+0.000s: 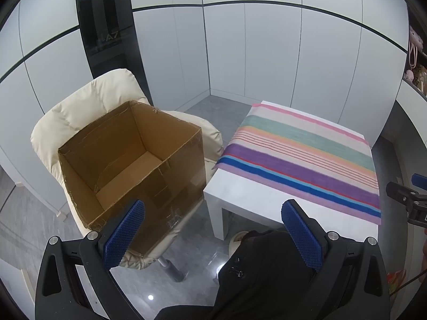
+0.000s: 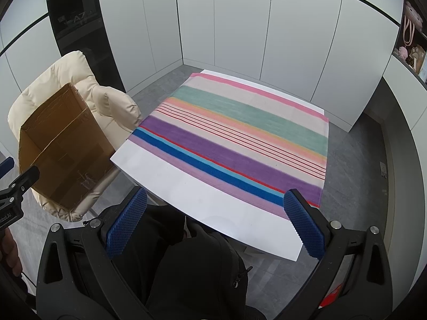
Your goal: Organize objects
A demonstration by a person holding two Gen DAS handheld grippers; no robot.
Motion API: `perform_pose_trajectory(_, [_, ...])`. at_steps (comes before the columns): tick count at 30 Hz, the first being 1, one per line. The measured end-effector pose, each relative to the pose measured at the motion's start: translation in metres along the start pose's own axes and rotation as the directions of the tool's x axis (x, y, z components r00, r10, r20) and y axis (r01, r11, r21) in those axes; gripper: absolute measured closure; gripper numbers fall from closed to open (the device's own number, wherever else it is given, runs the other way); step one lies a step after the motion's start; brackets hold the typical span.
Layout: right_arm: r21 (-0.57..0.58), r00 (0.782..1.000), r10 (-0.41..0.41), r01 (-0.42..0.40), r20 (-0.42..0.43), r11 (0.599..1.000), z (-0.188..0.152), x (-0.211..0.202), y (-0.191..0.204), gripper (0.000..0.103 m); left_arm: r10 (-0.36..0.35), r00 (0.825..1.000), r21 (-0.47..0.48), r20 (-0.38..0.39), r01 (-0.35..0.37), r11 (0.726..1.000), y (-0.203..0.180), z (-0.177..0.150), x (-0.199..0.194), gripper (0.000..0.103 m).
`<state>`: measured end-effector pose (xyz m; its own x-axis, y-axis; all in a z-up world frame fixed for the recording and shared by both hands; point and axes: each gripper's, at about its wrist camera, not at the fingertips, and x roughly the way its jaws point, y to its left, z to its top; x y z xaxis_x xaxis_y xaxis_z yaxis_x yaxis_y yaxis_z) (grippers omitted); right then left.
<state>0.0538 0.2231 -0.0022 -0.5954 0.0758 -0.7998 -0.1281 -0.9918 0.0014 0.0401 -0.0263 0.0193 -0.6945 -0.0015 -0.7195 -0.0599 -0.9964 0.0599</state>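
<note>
An open brown cardboard box (image 1: 128, 160) rests on a cream padded chair (image 1: 88, 98); its inside looks bare. To its right a white table (image 1: 256, 200) carries a striped cloth (image 1: 301, 152) with nothing on it. My left gripper (image 1: 213, 229) hangs open in front of the box and table, nothing between its blue pads. In the right wrist view my right gripper (image 2: 214, 218) is also open above the table's (image 2: 213, 208) near edge, with the striped cloth (image 2: 240, 138) ahead and the box (image 2: 61, 146) at the left. A black garment (image 2: 186, 266) on the person's lap lies below both grippers.
White cabinet panels (image 1: 267, 53) wall in the back and sides. A dark glass panel (image 1: 104, 21) stands behind the chair. A shelf with pink plush items (image 2: 412, 40) sits at the right. Grey tiled floor (image 1: 40, 226) surrounds the table. The other gripper shows at each view's edge.
</note>
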Motion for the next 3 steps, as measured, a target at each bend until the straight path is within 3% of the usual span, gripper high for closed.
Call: perform_pose_trajectory(3, [0.001, 1.0, 0.0, 0.0, 0.001, 1.0, -0.0003, 0.0, 0.0002, 0.0, -0.004, 1.0, 0.002, -0.001, 0.004, 1.0, -0.0011, 0.0004, 0.0001, 0.0])
